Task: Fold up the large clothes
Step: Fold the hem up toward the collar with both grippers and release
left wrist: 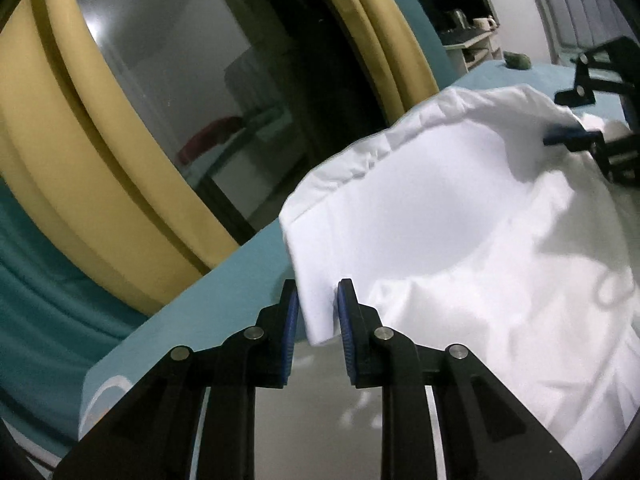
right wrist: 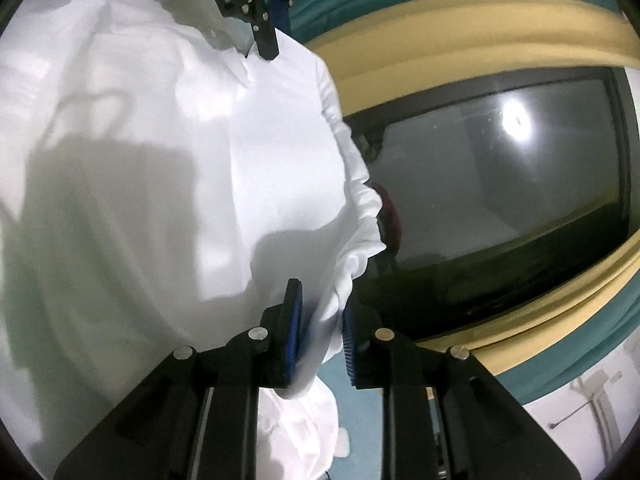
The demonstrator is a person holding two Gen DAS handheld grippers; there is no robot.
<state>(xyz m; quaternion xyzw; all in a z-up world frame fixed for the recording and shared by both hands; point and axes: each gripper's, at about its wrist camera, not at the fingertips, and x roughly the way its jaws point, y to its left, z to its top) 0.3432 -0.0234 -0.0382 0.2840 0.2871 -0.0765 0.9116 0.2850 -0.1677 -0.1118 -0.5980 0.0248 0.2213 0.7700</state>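
Left gripper (left wrist: 318, 312) nearly closed, pads pinching a corner of the white garment (left wrist: 460, 220) above the teal table (left wrist: 240, 264). Right gripper (right wrist: 318, 320) stands slightly apart, cloth hem between its pads; whether it grips firmly cannot be told. The garment hangs spread between both, bulk draped toward the table. To fold well, both corners likely need equal height and tension so the edge stays straight. Beyond: yellow frame (left wrist: 72, 184) around dark glass (right wrist: 500, 184).
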